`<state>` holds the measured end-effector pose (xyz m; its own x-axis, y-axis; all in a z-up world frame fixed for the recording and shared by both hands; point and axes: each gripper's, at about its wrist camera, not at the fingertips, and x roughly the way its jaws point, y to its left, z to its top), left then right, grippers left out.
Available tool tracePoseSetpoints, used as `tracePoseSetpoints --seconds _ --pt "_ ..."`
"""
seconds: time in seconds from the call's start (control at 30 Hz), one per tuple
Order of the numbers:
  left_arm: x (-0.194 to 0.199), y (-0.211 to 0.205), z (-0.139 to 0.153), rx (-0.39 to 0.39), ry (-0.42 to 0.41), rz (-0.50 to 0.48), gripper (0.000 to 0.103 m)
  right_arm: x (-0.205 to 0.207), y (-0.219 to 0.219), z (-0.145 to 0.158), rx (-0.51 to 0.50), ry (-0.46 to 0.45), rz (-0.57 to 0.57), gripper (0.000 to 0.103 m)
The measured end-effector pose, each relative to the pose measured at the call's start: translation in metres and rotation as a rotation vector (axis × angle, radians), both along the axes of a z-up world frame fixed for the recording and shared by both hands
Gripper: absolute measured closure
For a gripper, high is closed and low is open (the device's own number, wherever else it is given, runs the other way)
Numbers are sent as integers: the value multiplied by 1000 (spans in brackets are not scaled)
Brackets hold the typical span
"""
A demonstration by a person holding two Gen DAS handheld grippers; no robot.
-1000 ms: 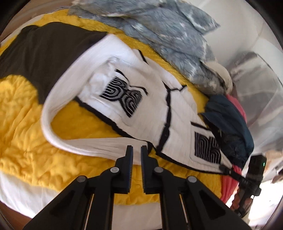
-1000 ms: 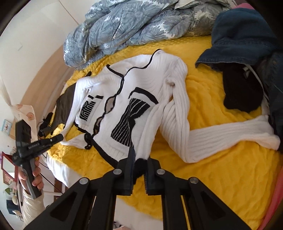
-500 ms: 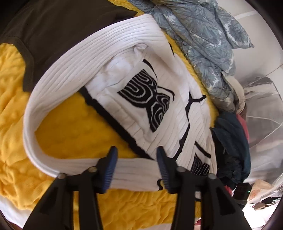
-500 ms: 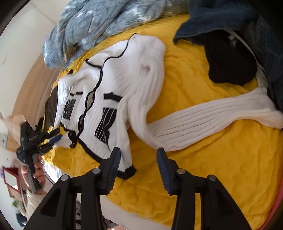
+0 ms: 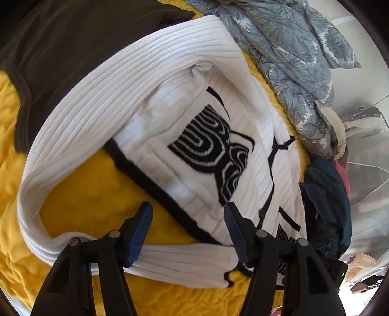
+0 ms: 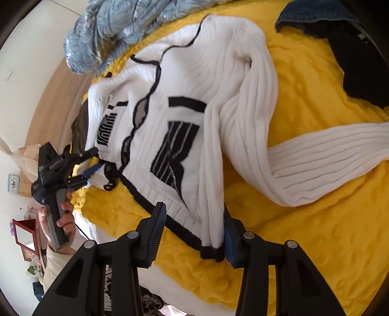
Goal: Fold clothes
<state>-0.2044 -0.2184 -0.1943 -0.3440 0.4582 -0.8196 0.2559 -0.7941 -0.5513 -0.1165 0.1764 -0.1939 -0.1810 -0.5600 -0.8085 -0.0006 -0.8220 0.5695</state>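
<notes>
White ribbed cardigan [image 6: 184,136] with black trim and black striped patches, spread front-up on a yellow blanket [image 6: 316,238] over a bed. One sleeve [image 5: 102,102] curved in a loop over a dark brown garment [image 5: 73,48] and back toward the hem, cuff end lying flat beneath the left gripper [image 5: 188,218]. Left gripper jaws apart and opening, blue pads either side of the sleeve end and the black hem edge, nothing pinched. Other sleeve [image 6: 323,155] stretched out across the blanket toward a dark blue denim piece [image 6: 316,17] and a black garment [image 6: 359,68]. Right gripper [image 6: 194,226] low over the bottom hem corner, jaws apart with that corner between them; right-side pad just at the fabric edge, left-side pad clear of it, no clamp. Grey floral duvet [image 5: 291,48] bunched beyond the collar. In the right wrist view, a hand [image 6: 63,216] around the left gripper's handle at the bed's edge.
</notes>
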Motion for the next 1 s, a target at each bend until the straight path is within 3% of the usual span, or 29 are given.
tracePoseSetpoints --seconds 0.23,0.37,0.43,0.47,0.5,0.53,0.63,1.0 --pt "-14 -1 -6 41 18 -7 39 -1 -1 3 -19 18 3 59" --pt "-16 -7 -3 91 61 34 39 -4 -7 1 -6 21 23 59" --pt "-17 -8 -3 69 75 53 41 -6 -9 0 0 23 28 67" --pt "-17 -8 -3 55 75 60 42 -6 -9 -1 0 21 29 76" --pt "-19 -6 -7 32 59 59 51 -7 -10 -2 0 20 31 88" --pt "-20 -3 -10 15 50 50 69 -7 -10 -3 0 18 32 92" --pt "-20 2 -14 -7 45 28 96 -6 -10 -3 11 32 33 94" --pt "34 18 34 -16 166 -48 98 18 10 44 -23 198 14 96"
